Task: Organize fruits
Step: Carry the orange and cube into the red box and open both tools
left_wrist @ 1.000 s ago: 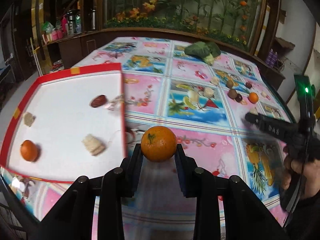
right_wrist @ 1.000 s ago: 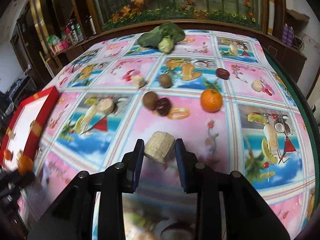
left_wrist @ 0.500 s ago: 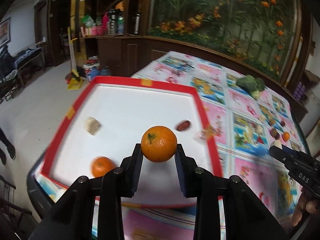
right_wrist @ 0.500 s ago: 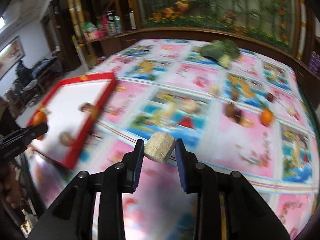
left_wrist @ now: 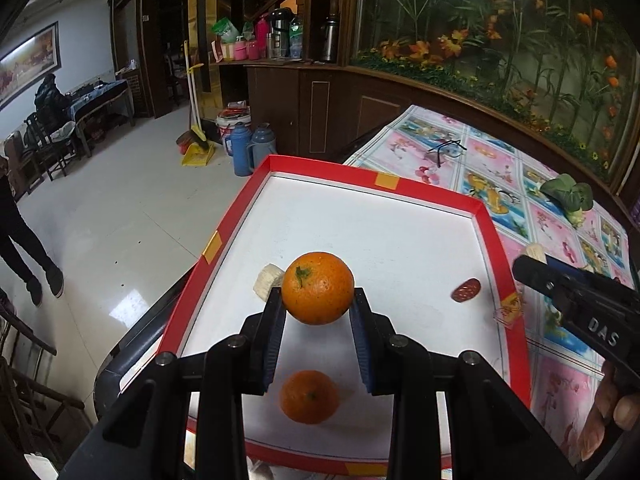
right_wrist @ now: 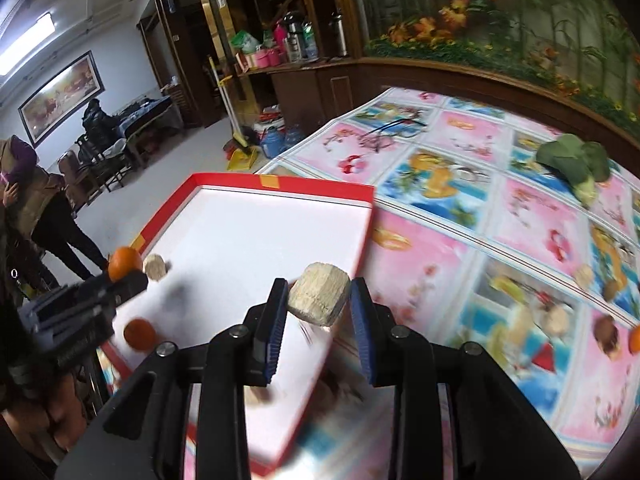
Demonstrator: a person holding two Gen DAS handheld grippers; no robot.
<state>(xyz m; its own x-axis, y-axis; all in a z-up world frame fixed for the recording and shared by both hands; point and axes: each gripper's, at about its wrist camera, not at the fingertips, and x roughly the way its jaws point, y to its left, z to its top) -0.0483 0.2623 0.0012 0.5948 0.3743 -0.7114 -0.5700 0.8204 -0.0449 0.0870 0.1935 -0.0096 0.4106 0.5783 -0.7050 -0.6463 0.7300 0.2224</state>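
Partly claw-hidden pale chunk [left_wrist: 267, 281] behind orange [left_wrist: 318, 288]

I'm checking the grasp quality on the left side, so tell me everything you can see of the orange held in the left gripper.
The held orange is round, bright orange, with a finely pitted peel and a small green stem scar facing the camera. It looks whole and unbruised. The left gripper clamps it at its sides between two blue-padded fingers, lifted above the white floor of the red-rimmed tray, touching nothing else. In the right wrist view it shows small at that gripper's tip.
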